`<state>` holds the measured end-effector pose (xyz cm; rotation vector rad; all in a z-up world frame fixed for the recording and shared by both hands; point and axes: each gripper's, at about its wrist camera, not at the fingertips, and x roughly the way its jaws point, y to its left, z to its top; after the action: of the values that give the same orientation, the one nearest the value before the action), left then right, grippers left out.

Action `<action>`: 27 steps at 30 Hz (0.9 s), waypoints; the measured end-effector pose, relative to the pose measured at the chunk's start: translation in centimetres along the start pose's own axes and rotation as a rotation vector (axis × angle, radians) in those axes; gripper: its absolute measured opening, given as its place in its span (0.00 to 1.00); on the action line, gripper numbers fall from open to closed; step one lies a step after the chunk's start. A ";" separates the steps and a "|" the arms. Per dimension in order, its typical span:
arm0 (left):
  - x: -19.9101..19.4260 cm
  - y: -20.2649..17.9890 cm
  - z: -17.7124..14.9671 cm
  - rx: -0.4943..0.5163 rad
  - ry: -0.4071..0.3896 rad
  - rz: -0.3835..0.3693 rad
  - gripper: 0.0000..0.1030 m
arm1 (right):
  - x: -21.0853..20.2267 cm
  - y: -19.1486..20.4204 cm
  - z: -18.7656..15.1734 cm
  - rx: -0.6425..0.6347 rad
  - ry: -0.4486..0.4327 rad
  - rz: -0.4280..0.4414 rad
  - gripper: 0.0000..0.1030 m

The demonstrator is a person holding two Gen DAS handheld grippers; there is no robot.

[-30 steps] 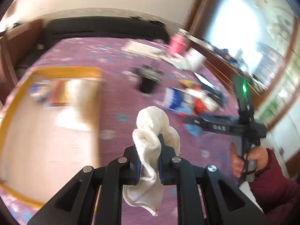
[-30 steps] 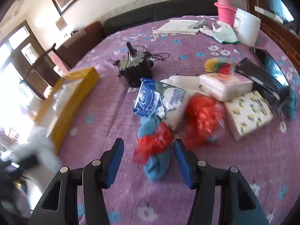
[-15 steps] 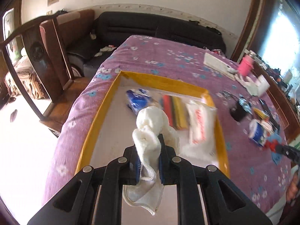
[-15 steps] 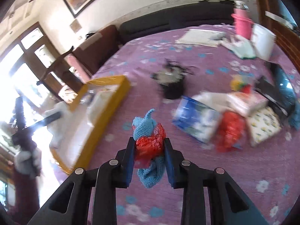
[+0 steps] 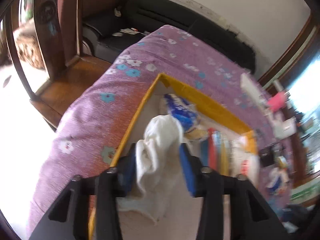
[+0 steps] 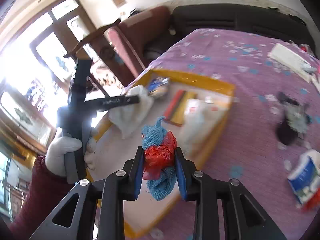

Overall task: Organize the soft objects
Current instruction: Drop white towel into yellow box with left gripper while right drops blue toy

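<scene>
My left gripper [image 5: 158,166] has its jaws spread wide with a white cloth [image 5: 158,150] hanging loosely between them over the near corner of the yellow-rimmed tray [image 5: 202,98]. The same cloth [image 6: 132,110] shows in the right wrist view, drooping onto the tray [image 6: 200,79] from the left gripper [image 6: 138,100]. My right gripper [image 6: 160,160] is shut on a blue knitted piece with a red plastic bag [image 6: 159,152], held above the tray's near side.
The tray holds a blue-white packet [image 5: 180,110], red and yellow strips [image 6: 178,106] and a white pack [image 6: 200,112]. On the purple flowered cloth [image 6: 250,140] lie a black device [image 6: 290,124] and a blue-white packet [image 6: 306,178]. A wooden chair [image 5: 60,30] stands beside the table.
The left jaws have opened, loosening the white cloth over the tray. The right gripper has carried the blue and red bundle from mid-table to above the tray.
</scene>
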<state>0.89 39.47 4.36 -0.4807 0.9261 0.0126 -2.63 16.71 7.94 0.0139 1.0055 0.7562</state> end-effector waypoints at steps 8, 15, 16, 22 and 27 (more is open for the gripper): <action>-6.9 -0.6 -1.0 0.039 -0.153 -0.038 0.71 | 6.3 1.4 1.4 -0.008 0.061 -0.013 0.33; -12.4 0.7 -2.4 -0.014 -0.269 -0.073 0.79 | 4.5 0.6 1.6 0.010 -0.031 -0.025 0.58; -12.8 0.7 -2.7 -0.021 -0.275 -0.072 0.79 | 3.6 0.2 1.3 0.014 -0.045 -0.025 0.59; -15.1 -1.3 -5.4 -0.046 -0.266 -0.148 0.84 | -2.4 -4.5 -1.3 0.077 -0.119 -0.060 0.62; -15.4 -6.1 -8.5 0.014 -0.259 -0.194 0.90 | -9.4 -11.6 -4.9 0.222 -0.224 -0.132 0.62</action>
<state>-13.67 33.57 14.30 -0.5406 0.6226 -0.1051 -2.72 0.99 8.35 0.2174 0.8630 0.5077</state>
